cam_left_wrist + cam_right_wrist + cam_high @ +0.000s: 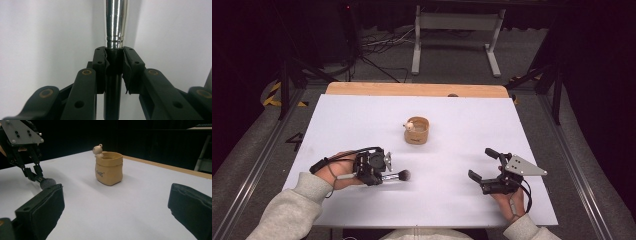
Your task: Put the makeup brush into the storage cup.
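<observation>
A makeup brush (398,175) with a black handle, a silver ferrule (115,22) and a dark bristle head (48,183) is clamped by its handle in my left gripper (384,176) (114,58), which is shut on it. The brush lies low over the white table, head pointing right. A tan pot (417,131) (109,168) with a small pale figure (98,150) on its rim stands at mid-table, beyond both grippers. My right gripper (480,163) (117,205) rests at the front right, open, with nothing between its jaws, and faces the pot.
The white table sheet (362,115) has a wooden strip (417,89) along its far edge. A metal stand (457,22) and cables lie on the floor behind. Dark frame posts flank the table.
</observation>
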Motion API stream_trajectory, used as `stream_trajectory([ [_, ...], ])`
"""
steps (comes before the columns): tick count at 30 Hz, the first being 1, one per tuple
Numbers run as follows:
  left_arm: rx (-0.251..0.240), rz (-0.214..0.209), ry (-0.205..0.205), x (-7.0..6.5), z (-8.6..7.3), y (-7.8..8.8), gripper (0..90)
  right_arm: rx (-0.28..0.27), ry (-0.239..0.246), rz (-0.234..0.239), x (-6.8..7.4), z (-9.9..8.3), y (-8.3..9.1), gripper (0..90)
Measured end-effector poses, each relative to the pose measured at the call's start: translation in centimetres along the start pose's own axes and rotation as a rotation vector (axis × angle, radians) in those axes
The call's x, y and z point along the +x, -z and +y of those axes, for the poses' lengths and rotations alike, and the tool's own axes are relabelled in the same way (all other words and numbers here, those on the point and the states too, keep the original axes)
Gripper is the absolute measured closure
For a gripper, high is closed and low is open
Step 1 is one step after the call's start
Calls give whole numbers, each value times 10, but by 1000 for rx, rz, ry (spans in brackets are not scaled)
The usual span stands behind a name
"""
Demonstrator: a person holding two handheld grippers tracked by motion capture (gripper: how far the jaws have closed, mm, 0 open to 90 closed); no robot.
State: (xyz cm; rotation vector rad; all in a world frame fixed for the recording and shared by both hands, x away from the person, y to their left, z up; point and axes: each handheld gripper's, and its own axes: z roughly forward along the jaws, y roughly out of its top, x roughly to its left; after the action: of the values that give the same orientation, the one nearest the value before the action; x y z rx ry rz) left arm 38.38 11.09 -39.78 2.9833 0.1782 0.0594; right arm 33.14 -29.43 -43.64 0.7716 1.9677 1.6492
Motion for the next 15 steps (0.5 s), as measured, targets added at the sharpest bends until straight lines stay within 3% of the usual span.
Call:
stream_trajectory([
  [7,-102,10,17,1,-6,15,742,1,0,0,0,0,0,10],
  [9,-111,7,15,1,-6,16,742,0,0,0,0,0,0,10],
  [10,-151,10,25,0,-9,17,742,0,-1,0,0,0,0,10],
  [11,-151,10,25,0,-9,17,742,0,-1,0,0,0,0,10],
  [15,-246,18,42,0,-14,19,741,-1,-2,1,0,0,0,10],
])
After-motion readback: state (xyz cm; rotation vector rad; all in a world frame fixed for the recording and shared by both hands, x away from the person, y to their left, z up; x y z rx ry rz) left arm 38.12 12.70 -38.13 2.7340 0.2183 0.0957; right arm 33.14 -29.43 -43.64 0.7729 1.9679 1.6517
